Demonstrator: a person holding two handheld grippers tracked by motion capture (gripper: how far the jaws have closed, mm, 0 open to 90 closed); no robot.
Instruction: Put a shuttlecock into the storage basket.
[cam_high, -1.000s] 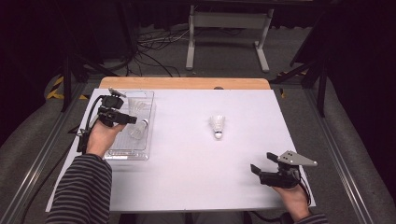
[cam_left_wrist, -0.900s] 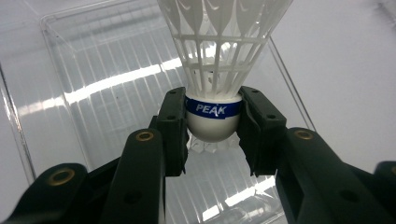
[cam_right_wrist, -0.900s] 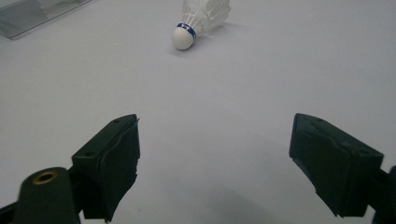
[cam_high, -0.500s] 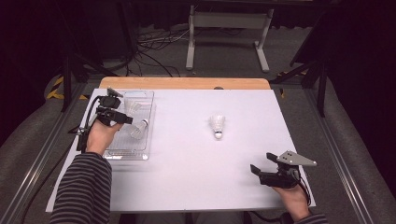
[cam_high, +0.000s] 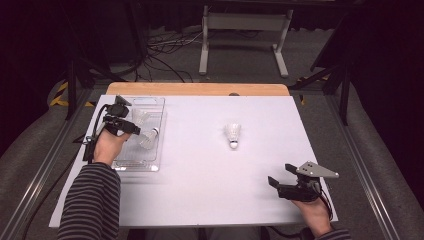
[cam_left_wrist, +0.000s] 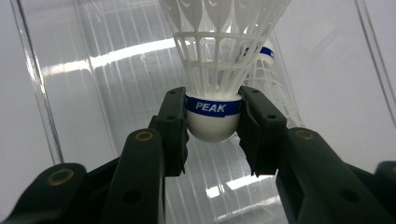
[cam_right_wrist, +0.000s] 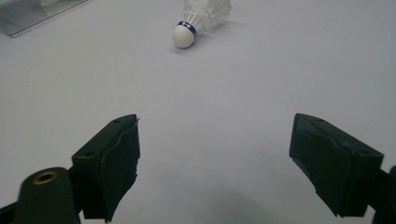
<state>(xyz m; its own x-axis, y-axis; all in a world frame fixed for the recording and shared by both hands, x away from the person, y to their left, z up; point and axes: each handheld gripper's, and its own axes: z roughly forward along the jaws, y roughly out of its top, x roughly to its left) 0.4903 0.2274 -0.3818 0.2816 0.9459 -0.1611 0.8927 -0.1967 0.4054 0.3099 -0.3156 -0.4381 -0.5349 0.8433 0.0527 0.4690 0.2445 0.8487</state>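
Observation:
A white shuttlecock (cam_left_wrist: 219, 70) with a blue "PEAK" band has its cork nipped between the jaws of my left gripper (cam_left_wrist: 212, 123), which hovers over a clear plastic tray (cam_left_wrist: 107, 93). In the high view that gripper (cam_high: 131, 125) is at the tray (cam_high: 155, 107) on the table's left. A second shuttlecock (cam_high: 150, 138) lies in the tray just beyond (cam_left_wrist: 273, 79). A third shuttlecock (cam_high: 233, 134) lies on the white table top, cork toward me. My right gripper (cam_high: 278, 186) rests open near the front right edge, the loose shuttlecock (cam_right_wrist: 201, 16) well ahead of its jaws (cam_right_wrist: 215, 163).
The white board (cam_high: 210, 190) covers the table, with a strip of wood (cam_high: 200, 89) at its far edge. A metal stand (cam_high: 245, 30) and cables (cam_high: 165, 45) sit on the floor behind. The tray's corner (cam_right_wrist: 28, 14) shows far left in the right gripper view.

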